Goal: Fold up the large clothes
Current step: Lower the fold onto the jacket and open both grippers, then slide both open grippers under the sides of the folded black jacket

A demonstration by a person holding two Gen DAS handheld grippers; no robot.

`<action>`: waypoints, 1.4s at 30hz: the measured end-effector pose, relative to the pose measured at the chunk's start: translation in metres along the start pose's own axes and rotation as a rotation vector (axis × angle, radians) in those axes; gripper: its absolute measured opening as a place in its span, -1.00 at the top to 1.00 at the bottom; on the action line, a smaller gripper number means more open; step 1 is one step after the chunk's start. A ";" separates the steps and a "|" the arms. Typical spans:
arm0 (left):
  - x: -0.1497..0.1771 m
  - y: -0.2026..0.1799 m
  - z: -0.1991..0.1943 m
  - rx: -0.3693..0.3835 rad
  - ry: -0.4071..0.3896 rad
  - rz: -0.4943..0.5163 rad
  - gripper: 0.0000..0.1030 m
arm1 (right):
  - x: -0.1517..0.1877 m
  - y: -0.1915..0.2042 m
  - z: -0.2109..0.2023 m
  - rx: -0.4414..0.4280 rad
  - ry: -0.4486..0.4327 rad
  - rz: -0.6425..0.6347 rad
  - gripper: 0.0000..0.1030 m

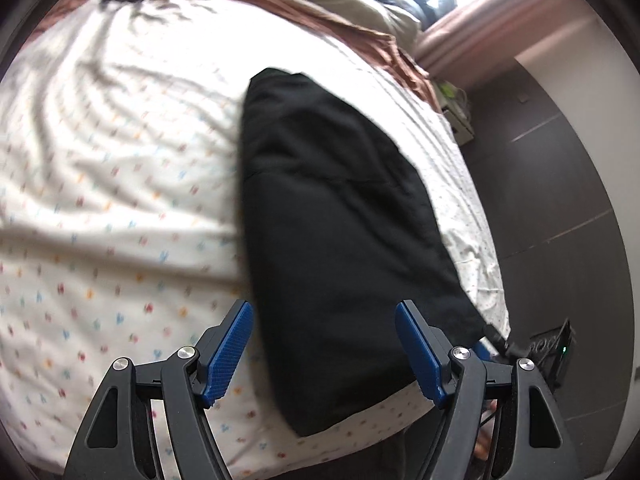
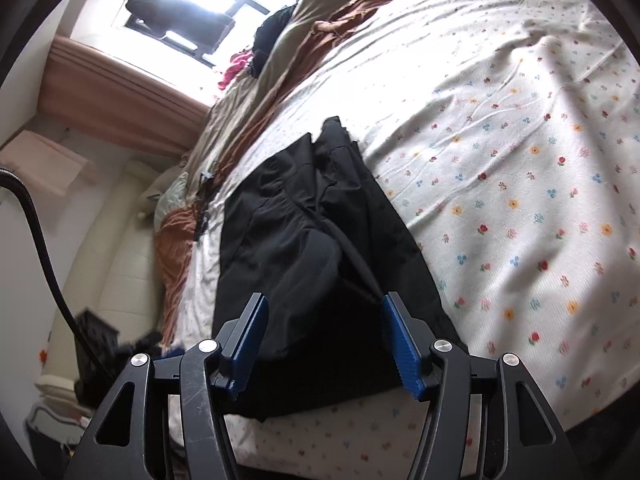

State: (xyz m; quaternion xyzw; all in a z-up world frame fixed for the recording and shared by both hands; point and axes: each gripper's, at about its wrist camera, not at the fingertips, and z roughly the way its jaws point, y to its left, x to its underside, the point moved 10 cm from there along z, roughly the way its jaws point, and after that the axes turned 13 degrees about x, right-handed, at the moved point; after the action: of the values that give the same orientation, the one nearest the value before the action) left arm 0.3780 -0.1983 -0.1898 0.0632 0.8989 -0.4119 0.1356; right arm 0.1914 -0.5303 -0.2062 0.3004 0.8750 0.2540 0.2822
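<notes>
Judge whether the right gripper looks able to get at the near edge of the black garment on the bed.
Probably yes: the right gripper is open just above the black garment, with nothing between its fingers and the cloth's near edge.

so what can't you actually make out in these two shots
- Black garment, left wrist view: motion blur and flat dark cloth hide the fold lines; what kind of garment it is cannot be told.
- Its near edge, right wrist view: partly covered by the open right gripper.
- Flowered sheet, left wrist view: the print is smeared by blur.
- Dark pile by the window, right wrist view: too small and backlit.
- Left gripper: open, holding nothing.
</notes>
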 end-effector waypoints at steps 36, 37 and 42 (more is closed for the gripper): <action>0.041 0.022 0.038 -0.012 0.121 0.010 -0.37 | 0.029 -0.058 -0.002 0.085 0.018 0.029 0.13; 0.036 0.024 0.037 -0.013 0.113 0.004 -0.37 | 0.024 -0.057 -0.003 0.094 0.023 0.000 0.04; 0.014 0.031 0.034 -0.028 0.070 -0.010 -0.37 | -0.001 -0.045 0.006 0.050 0.065 -0.073 -0.37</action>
State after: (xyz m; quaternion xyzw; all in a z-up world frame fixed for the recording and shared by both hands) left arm 0.3783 -0.2033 -0.2376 0.0710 0.9091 -0.3974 0.1029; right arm 0.1786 -0.5605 -0.2375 0.2666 0.9002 0.2314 0.2551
